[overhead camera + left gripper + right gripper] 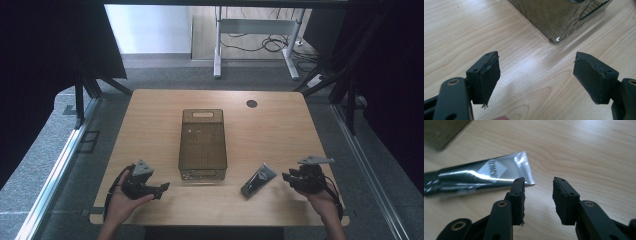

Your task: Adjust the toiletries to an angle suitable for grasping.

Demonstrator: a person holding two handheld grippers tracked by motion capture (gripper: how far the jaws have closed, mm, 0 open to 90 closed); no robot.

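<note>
Pale wooden tabletop (150, 120), grey carpeted floor around it, dark curtains either side, one small black round grommet (251, 104) near the far edge.

Centre of table: one translucent smoke-brown plastic bin (202, 145), rectangular, long axis running away from the person, handle slot at the far end. Looks empty. Likely the receptacle, set midway so either hand can reach it.

Right of the bin's near end: one silver foil squeeze tube with a dark cap end (258, 180), lying flat and slanted, apart from the bin. In the right gripper view the tube (481, 176) has its crimped flat end toward the jaws.

Right gripper (286, 176): near the tube, not touching. Jaws partly spread, nothing between them; crimped end sits just beyond the left jaw tip. Judged: lining up for a pick.

Left gripper (165, 187): low near the bin's near-left corner (556, 38), jaws spread wide, empty. Probably waiting, perhaps to steady the bin.

Count: two grippers, one bin, one tube.
</note>
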